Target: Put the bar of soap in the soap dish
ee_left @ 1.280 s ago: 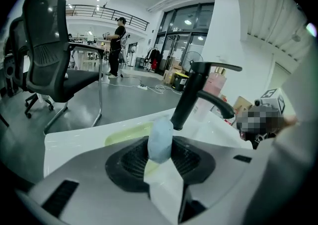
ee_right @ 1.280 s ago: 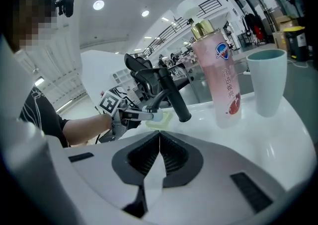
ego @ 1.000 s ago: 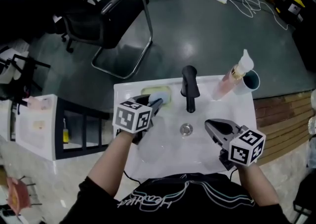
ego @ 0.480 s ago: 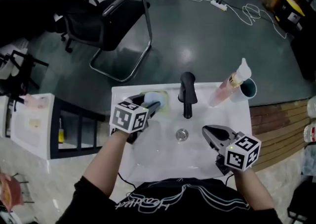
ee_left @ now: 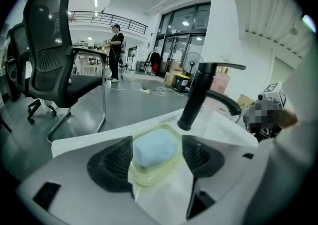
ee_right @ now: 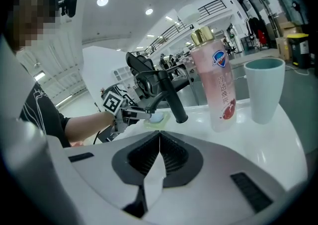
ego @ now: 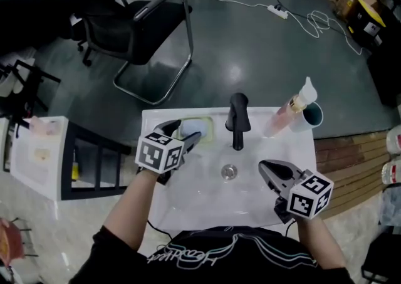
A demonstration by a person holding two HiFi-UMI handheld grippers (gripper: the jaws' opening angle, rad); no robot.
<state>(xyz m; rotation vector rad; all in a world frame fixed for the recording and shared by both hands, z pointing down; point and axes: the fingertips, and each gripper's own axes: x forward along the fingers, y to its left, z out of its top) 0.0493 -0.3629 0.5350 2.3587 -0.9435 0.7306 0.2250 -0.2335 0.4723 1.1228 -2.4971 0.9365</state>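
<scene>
A pale blue bar of soap (ee_left: 155,148) lies in the yellow-green soap dish (ee_left: 149,175) on the back left rim of the white sink (ego: 188,204). My left gripper (ee_left: 157,157) straddles the dish. Its jaws are opening, the soap sits between them, and the pads stand off its sides. In the head view the soap (ego: 193,128), the dish (ego: 209,127) and the left gripper (ego: 185,130) sit left of the black faucet (ego: 238,116). My right gripper (ego: 264,165) hovers over the sink's right side, shut with nothing in it (ee_right: 159,144).
A pink soap bottle (ego: 289,106) and a teal cup (ego: 315,113) stand at the sink's back right corner. The drain (ego: 229,170) lies mid-basin. A black office chair (ego: 138,19) stands beyond the sink, and a white shelf unit (ego: 37,157) is at the left.
The left gripper's jaws have spread wide and let go of the soap, which now rests in the dish. The right gripper has stayed where it was.
</scene>
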